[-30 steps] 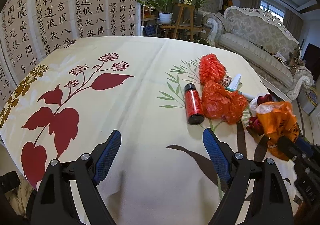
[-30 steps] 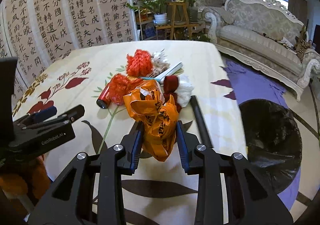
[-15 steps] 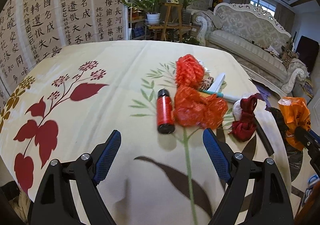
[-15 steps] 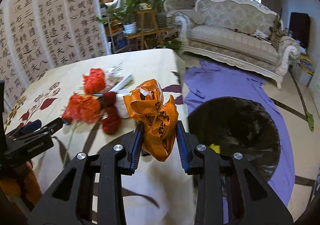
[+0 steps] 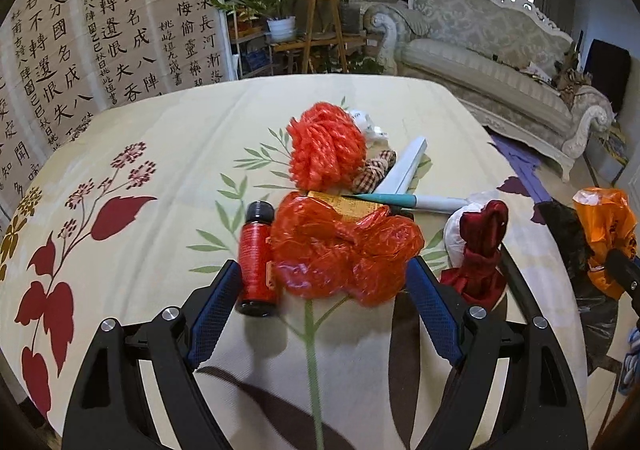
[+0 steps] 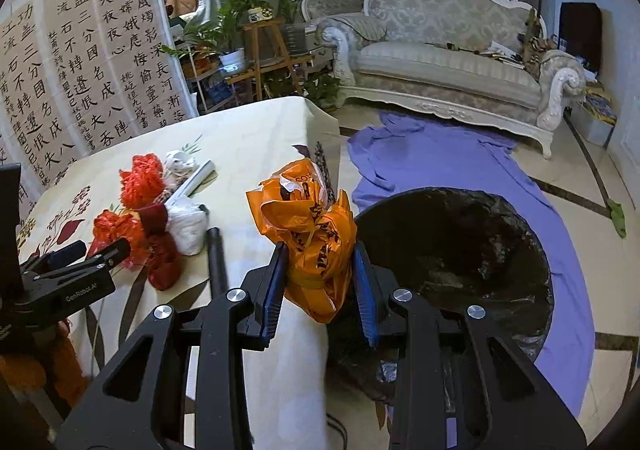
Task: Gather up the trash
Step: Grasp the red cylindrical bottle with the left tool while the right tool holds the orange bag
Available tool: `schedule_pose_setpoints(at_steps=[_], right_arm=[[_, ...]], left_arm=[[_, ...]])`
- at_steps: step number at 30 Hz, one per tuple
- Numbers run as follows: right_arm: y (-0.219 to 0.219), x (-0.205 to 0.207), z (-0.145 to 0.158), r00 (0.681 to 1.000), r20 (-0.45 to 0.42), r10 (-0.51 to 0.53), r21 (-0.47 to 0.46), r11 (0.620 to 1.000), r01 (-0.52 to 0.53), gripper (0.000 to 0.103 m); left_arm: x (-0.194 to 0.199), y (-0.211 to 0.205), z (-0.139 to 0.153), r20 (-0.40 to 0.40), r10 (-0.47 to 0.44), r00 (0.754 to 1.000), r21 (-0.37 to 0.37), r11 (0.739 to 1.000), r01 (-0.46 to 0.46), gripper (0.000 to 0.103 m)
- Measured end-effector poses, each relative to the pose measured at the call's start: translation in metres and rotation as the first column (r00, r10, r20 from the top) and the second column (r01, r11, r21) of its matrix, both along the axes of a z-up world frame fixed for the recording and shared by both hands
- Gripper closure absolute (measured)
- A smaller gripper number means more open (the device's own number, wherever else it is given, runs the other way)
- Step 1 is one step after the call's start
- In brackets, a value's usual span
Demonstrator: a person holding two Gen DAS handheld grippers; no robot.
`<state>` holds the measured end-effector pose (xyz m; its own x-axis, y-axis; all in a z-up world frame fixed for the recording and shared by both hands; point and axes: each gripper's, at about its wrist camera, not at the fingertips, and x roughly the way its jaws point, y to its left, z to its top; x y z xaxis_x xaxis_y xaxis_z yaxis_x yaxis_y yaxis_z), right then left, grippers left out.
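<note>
Left gripper (image 5: 324, 302) showing matte black angular linkage arms, silver round screws gleaming at the joints, blue ribbed pads (image 5: 212, 306) lining the fingers, right gripper (image 6: 320, 286) sharing that build, white "GenRobot.AI" lettering appearing on the left gripper's side

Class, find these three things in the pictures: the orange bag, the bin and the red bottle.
orange bag (image 6: 312, 238), right wrist view, middle of the crumpled plastic.
bin (image 6: 516, 222), right wrist view, far rim of its black liner.
red bottle (image 5: 255, 256), left wrist view, middle of its label.
</note>
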<state>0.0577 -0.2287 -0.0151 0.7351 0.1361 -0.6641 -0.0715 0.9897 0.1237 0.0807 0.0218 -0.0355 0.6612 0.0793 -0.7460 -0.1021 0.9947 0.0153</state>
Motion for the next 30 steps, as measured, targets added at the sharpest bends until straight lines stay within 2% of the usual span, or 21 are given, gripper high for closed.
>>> schedule_pose_setpoints(at_steps=[9, 11, 15, 17, 19, 25, 30], right_arm=[[-0.005, 0.009, -0.011, 1.000, -0.024, 0.000, 0.020, 1.000, 0.000, 0.072], [-0.005, 0.009, -0.012, 1.000, -0.026, 0.002, 0.022, 1.000, -0.001, 0.072], [-0.004, 0.008, -0.012, 1.000, -0.030, 0.004, 0.024, 1.000, -0.003, 0.072], [-0.002, 0.007, -0.012, 1.000, -0.031, 0.004, 0.023, 1.000, -0.004, 0.072], [-0.001, 0.006, -0.012, 1.000, -0.031, 0.005, 0.023, 1.000, -0.005, 0.072], [0.002, 0.003, -0.012, 1.000, -0.027, 0.009, 0.022, 1.000, -0.009, 0.072], [0.003, 0.002, -0.012, 1.000, -0.028, 0.010, 0.022, 1.000, -0.009, 0.072]], left_arm=[[0.006, -0.005, -0.002, -0.001, -0.015, 1.000, 0.025, 1.000, 0.015, 0.021], [0.004, -0.006, -0.001, 0.017, -0.019, 1.000, 0.042, 0.999, 0.018, 0.036], [-0.001, -0.011, 0.001, 0.041, -0.046, 0.998, 0.089, 0.995, 0.042, 0.052], [-0.004, -0.010, 0.002, 0.056, -0.062, 0.997, 0.087, 0.995, 0.057, 0.066], [-0.005, -0.007, 0.004, 0.062, -0.075, 0.995, 0.063, 0.995, 0.072, 0.074], [-0.007, -0.002, 0.005, 0.057, -0.080, 0.995, 0.040, 0.996, 0.077, 0.084], [-0.012, 0.009, 0.005, 0.039, -0.064, 0.997, -0.011, 0.998, 0.064, 0.085]])
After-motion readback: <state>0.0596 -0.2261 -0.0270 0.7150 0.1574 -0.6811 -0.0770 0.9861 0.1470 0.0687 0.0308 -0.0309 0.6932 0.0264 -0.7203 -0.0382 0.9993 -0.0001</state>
